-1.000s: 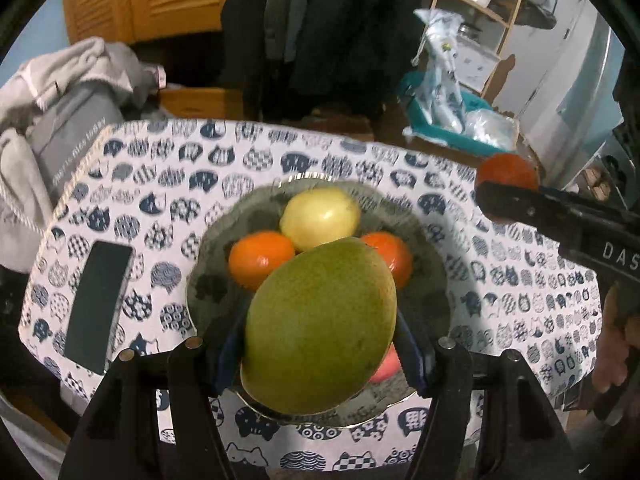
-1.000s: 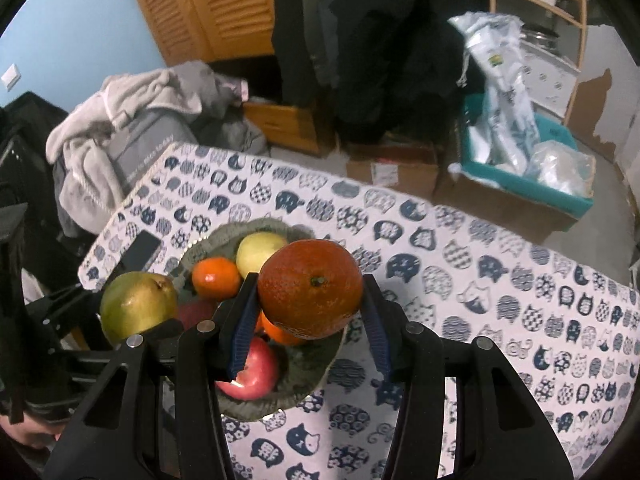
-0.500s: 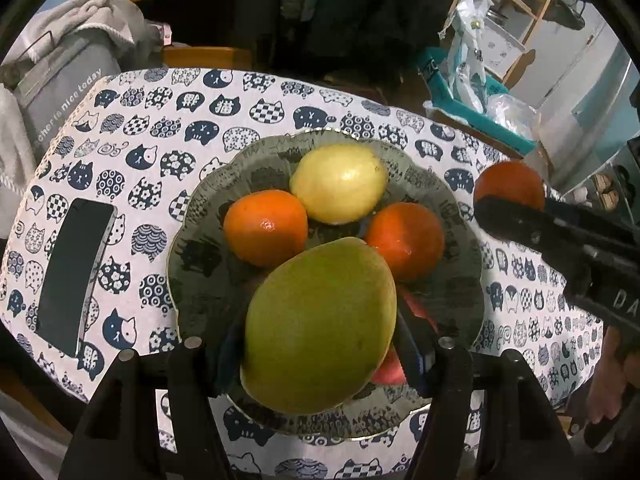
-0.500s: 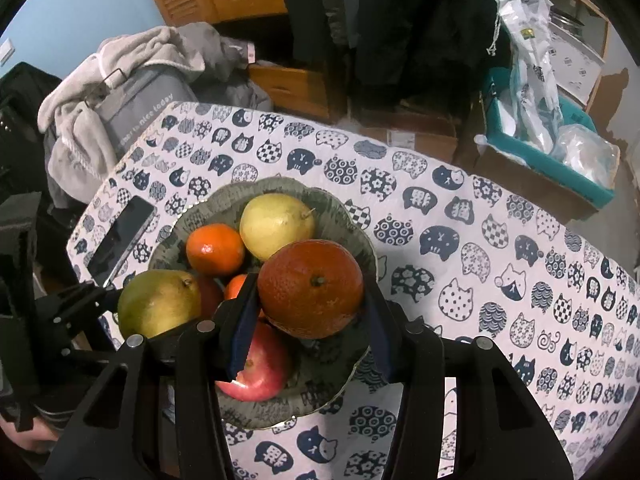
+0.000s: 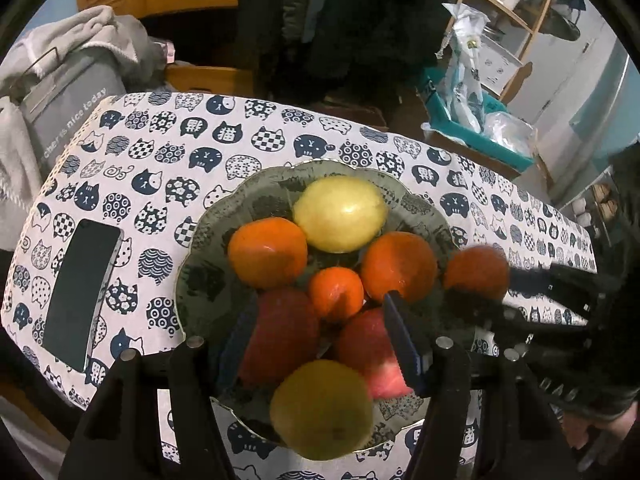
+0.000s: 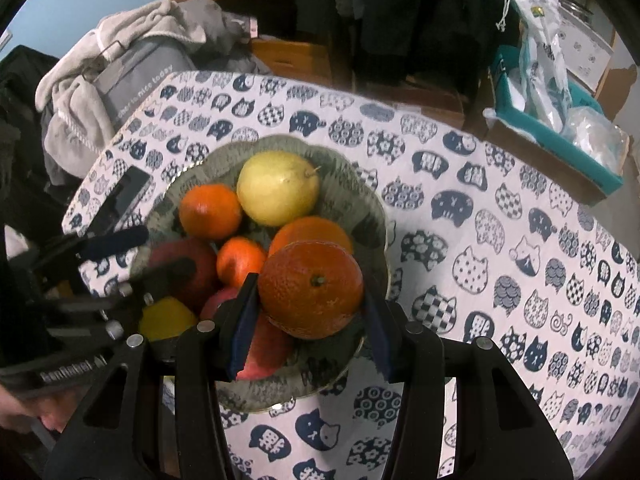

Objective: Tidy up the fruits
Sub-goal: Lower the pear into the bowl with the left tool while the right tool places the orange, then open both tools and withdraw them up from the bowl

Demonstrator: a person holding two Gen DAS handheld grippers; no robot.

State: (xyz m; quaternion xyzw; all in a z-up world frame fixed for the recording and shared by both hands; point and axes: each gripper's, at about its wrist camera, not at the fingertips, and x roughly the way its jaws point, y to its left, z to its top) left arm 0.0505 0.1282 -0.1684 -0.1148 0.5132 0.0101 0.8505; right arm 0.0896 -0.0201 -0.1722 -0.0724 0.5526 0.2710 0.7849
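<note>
A grey-green patterned bowl (image 5: pixel 212 240) on the cat-print tablecloth holds a yellow pear (image 5: pixel 340 213), several oranges and two red apples (image 5: pixel 280 332). A green-yellow mango (image 5: pixel 322 408) lies at the bowl's near rim, below my left gripper (image 5: pixel 320 336), which is open and empty above the apples. My right gripper (image 6: pixel 308 320) is shut on a large dark orange (image 6: pixel 311 289) and holds it over the bowl's (image 6: pixel 360 216) right side. It also shows in the left wrist view (image 5: pixel 476 274).
A black phone (image 5: pixel 82 292) lies on the tablecloth left of the bowl. Grey clothes and a bag (image 5: pixel 60 92) sit past the table's left edge. A teal bin with plastic bags (image 5: pixel 476 120) stands on the floor at the back right.
My left gripper opened and let the mango go; it now lies at the bowl's near rim. My right gripper moved in over the bowl with the orange.
</note>
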